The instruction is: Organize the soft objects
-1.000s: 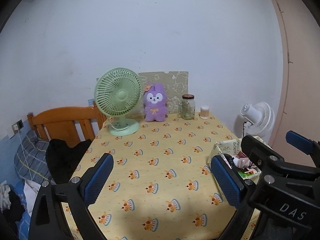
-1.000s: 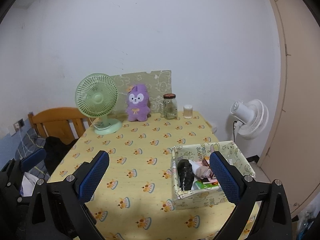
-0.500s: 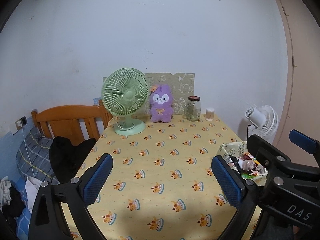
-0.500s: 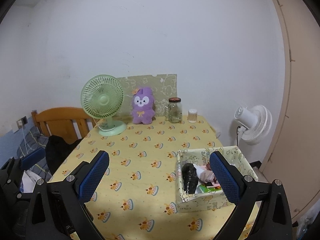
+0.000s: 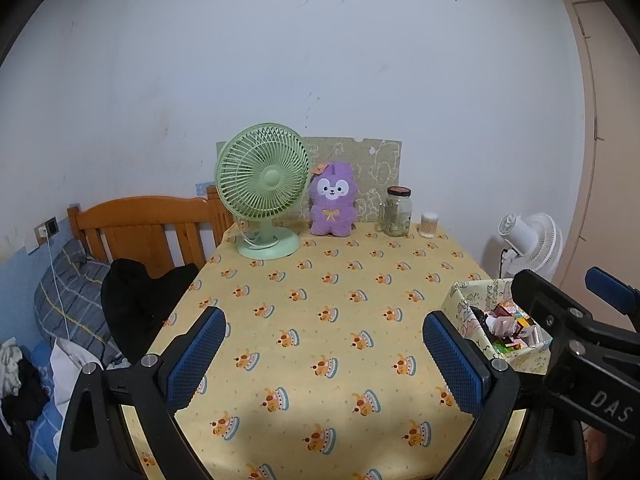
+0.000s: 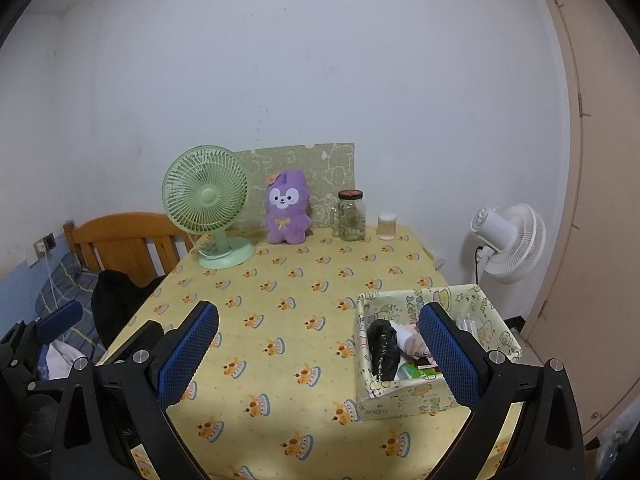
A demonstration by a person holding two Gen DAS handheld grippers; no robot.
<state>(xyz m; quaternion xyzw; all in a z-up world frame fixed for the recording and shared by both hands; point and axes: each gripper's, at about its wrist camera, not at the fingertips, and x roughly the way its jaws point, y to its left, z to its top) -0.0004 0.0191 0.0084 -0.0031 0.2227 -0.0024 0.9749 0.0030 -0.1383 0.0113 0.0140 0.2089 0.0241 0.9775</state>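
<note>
Both the left hand-held gripper (image 5: 324,360) and right hand-held gripper (image 6: 316,354) hover wide open and empty, so the next move is probably reaching the plush (image 6: 286,208) beside the fan (image 6: 208,204), far from the box (image 6: 404,398).

Both black-framed grippers carry blue textured pads (image 5: 196,358), silver screws and white "DAS" lettering.

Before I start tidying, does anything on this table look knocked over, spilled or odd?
Nothing stands out. The purple plush, green fan and glass jar stand upright at the back; the patterned box sits level, with jumbled contents.
</note>
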